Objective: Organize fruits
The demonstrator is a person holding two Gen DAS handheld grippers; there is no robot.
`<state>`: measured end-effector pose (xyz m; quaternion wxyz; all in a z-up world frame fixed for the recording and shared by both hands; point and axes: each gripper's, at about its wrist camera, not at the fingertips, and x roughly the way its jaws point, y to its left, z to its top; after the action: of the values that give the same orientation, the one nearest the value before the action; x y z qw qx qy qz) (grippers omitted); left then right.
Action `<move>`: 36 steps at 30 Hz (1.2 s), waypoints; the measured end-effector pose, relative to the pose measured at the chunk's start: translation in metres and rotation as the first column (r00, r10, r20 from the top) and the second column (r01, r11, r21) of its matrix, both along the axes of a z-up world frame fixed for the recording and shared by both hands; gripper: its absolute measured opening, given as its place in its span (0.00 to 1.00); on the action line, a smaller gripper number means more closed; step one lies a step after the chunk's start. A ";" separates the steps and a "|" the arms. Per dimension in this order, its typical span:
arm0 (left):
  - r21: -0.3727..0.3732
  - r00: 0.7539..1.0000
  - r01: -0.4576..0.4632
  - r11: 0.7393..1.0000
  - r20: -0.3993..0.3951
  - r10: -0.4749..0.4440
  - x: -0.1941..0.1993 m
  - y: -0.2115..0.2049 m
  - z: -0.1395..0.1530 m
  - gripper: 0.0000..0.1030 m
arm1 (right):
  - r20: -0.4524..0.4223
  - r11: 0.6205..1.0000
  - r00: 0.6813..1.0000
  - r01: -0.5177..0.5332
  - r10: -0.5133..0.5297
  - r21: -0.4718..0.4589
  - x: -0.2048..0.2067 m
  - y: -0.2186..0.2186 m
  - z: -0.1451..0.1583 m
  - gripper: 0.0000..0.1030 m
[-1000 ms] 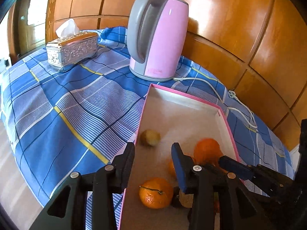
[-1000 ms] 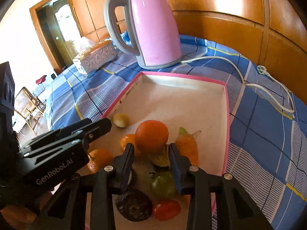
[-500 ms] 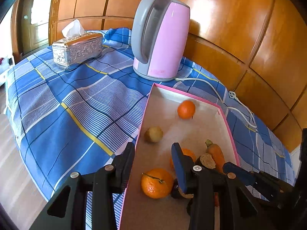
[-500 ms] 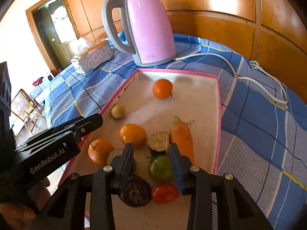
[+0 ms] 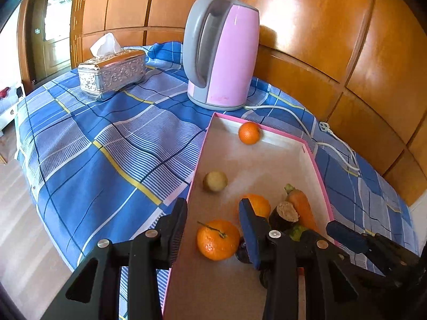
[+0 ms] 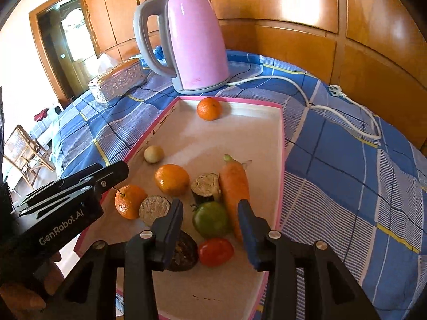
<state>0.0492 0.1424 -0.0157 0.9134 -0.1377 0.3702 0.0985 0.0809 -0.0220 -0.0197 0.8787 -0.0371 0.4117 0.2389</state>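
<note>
Right wrist view: right tongs [image 6: 210, 220] opening, empty, over green tomato [image 6: 212, 218]; left tongs [image 5: 213, 218] apart, probably empty, above mandarin [image 5: 218, 239].

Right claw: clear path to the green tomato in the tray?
Probably yes. The green tomato lies just ahead of the right claw, whose jaws are opening; the carrot crowds one side.

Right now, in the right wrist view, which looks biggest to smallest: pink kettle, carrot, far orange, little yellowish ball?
1. Pink kettle
2. Carrot
3. Far orange, though distance shrinks it
4. Yellowish ball
</note>
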 end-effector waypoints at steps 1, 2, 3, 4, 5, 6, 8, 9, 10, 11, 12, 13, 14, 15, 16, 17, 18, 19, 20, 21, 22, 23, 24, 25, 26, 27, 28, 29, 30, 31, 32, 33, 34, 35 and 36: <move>0.004 1.000 0.000 1.000 0.001 0.000 -0.002 -0.001 0.001 0.40 | 0.002 1.000 1.000 0.004 -0.004 -0.001 -0.001 -0.001 0.000 0.42; 0.006 1.000 0.001 1.000 0.002 -0.001 -0.003 -0.002 0.001 0.40 | 0.004 1.000 1.000 0.008 -0.008 -0.002 -0.003 -0.002 0.001 0.42; 0.011 1.000 0.003 1.000 0.005 -0.003 -0.005 -0.004 0.002 0.40 | 0.007 1.000 1.000 0.013 -0.013 -0.005 -0.004 -0.003 0.001 0.42; 0.013 1.000 0.005 1.000 0.008 -0.005 -0.006 -0.005 0.002 0.40 | 0.010 1.000 1.000 0.017 -0.017 -0.006 -0.005 -0.004 0.001 0.42; 0.017 1.000 0.008 1.000 0.011 -0.008 -0.007 -0.006 0.003 0.41 | 0.013 1.000 1.000 0.020 -0.020 -0.005 -0.007 -0.005 0.002 0.43; 0.021 1.000 0.010 1.000 0.014 -0.010 -0.009 -0.008 0.004 0.42 | 0.015 1.000 1.000 0.022 -0.022 -0.005 -0.008 -0.005 0.002 0.43; 0.030 1.000 0.014 0.999 0.018 -0.014 -0.012 -0.011 0.005 0.43 | 0.022 1.000 0.999 0.029 -0.029 -0.007 -0.012 -0.007 0.003 0.43; 0.032 1.000 0.015 0.999 0.019 -0.016 -0.013 -0.012 0.006 0.43 | 0.024 0.999 0.999 0.032 -0.032 -0.008 -0.013 -0.008 0.003 0.43; 0.035 1.000 0.018 0.999 0.021 -0.019 -0.014 -0.014 0.006 0.44 | 0.027 0.999 0.999 0.035 -0.034 -0.007 -0.015 -0.009 0.004 0.43; 0.038 1.000 0.020 0.999 0.023 -0.021 -0.016 -0.015 0.007 0.44 | 0.029 0.999 0.999 0.040 -0.040 -0.004 -0.017 -0.011 0.004 0.43; 0.042 0.999 0.023 0.999 0.025 -0.024 -0.018 -0.017 0.007 0.45 | 0.029 0.999 0.999 0.045 -0.045 -0.003 -0.018 -0.012 0.004 0.43; 0.046 0.999 0.024 0.999 0.027 -0.025 -0.019 -0.019 0.008 0.46 | 0.030 0.999 0.998 0.052 -0.052 -0.002 -0.019 -0.014 0.004 0.43; 0.049 0.999 0.027 0.998 0.028 -0.028 -0.021 -0.020 0.008 0.47 | 0.030 0.998 0.998 0.061 -0.061 -0.001 -0.021 -0.017 0.003 0.43; 0.050 0.999 0.030 0.998 0.029 -0.032 -0.022 -0.022 0.009 0.49 | 0.030 0.998 0.997 0.071 -0.071 0.000 -0.022 -0.019 0.003 0.43; 0.052 0.999 0.034 0.998 0.030 -0.035 -0.024 -0.024 0.009 0.50 | 0.028 0.997 0.996 0.079 -0.080 0.003 -0.023 -0.021 0.002 0.43; 0.055 0.999 0.036 0.998 0.031 -0.037 -0.025 -0.025 0.009 0.50 | 0.026 0.996 0.995 0.092 -0.092 0.006 -0.024 -0.025 0.002 0.43; 0.059 0.999 0.039 0.998 0.031 -0.041 -0.026 -0.027 0.009 0.51 | 0.026 0.995 0.995 0.099 -0.099 0.006 -0.024 -0.027 0.001 0.43; 0.063 0.999 0.041 0.997 0.032 -0.043 -0.028 -0.030 0.009 0.52 | 0.027 0.994 0.994 0.109 -0.109 0.007 -0.025 -0.030 0.001 0.43; 0.066 0.998 0.042 0.997 0.032 -0.045 -0.029 -0.031 0.009 0.52 | 0.029 0.993 0.993 0.118 -0.119 0.008 -0.026 -0.033 0.001 0.43; 0.069 0.998 0.044 0.997 0.033 -0.046 -0.030 -0.033 0.010 0.53 | 0.031 0.992 0.991 0.126 -0.127 0.009 -0.027 -0.035 0.001 0.43; 0.073 0.998 0.047 0.996 0.034 -0.049 -0.032 -0.035 0.010 0.53 | 0.034 0.991 0.990 0.135 -0.135 0.009 -0.028 -0.038 0.002 0.43; 0.076 0.998 0.048 0.996 0.035 -0.051 -0.033 -0.037 0.010 0.54 | 0.041 0.990 0.989 0.143 -0.143 0.007 -0.030 -0.040 0.002 0.43; 0.078 0.998 0.050 0.996 0.037 -0.053 -0.034 -0.038 0.011 0.56 | 0.049 0.989 0.988 0.147 -0.147 0.004 -0.031 -0.041 0.003 0.43; 0.082 0.998 0.051 0.995 0.039 -0.054 -0.036 -0.040 0.011 0.58 | 0.059 0.989 0.987 0.150 -0.150 -0.001 -0.033 -0.043 0.004 0.43; 0.084 0.998 0.052 0.995 0.041 -0.055 -0.038 -0.042 0.011 0.59 | 0.070 0.988 0.985 0.157 -0.156 -0.008 -0.036 -0.044 0.004 0.45; 0.085 0.998 0.052 0.995 0.043 -0.056 -0.039 -0.043 0.011 0.61 | 0.074 0.987 0.984 0.160 -0.159 -0.011 -0.037 -0.045 0.004 0.48; 0.087 0.997 0.053 0.995 0.045 -0.057 -0.041 -0.044 0.012 0.62 | 0.078 0.986 0.983 0.165 -0.164 -0.014 -0.038 -0.046 0.004 0.53; 0.090 0.997 0.054 0.994 0.048 -0.059 -0.043 -0.045 0.012 0.64 | 0.083 0.985 0.982 0.171 -0.169 -0.018 -0.040 -0.047 0.004 0.55; 0.093 0.997 0.054 0.994 0.050 -0.059 -0.044 -0.047 0.012 0.66 | 0.087 0.985 0.982 0.173 -0.170 -0.021 -0.041 -0.048 0.004 0.55; 0.099 0.997 0.054 0.994 0.053 -0.059 -0.047 -0.048 0.013 0.68 | 0.090 0.984 0.981 0.175 -0.172 -0.023 -0.042 -0.049 0.003 0.55; 0.103 0.997 0.053 0.993 0.055 -0.059 -0.048 -0.049 0.013 0.69 | 0.093 0.984 0.980 0.178 -0.175 -0.027 -0.044 -0.050 0.003 0.55; 0.106 0.997 0.053 0.993 0.057 -0.059 -0.050 -0.050 0.013 0.70 | 0.095 0.983 0.980 0.181 -0.178 -0.028 -0.045 -0.051 0.003 0.55; 0.109 0.997 0.051 0.993 0.059 -0.058 -0.052 -0.051 0.014 0.70 | 0.096 0.982 0.979 0.184 -0.181 -0.029 -0.046 -0.052 0.003 0.55; 0.110 0.997 0.050 0.993 0.060 -0.057 -0.054 -0.051 0.014 0.71 | 0.096 0.982 0.978 0.188 -0.184 -0.029 -0.047 -0.053 0.002 0.55; 0.111 0.997 0.049 0.993 0.060 -0.056 -0.055 -0.052 0.014 0.73 | 0.097 0.981 0.978 0.190 -0.186 -0.028 -0.048 -0.054 0.002 0.55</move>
<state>-0.0058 0.0905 -0.0021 0.9331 -0.0806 0.3388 0.0902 0.0324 -0.0765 -0.0175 0.9148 -0.0253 0.3761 0.1451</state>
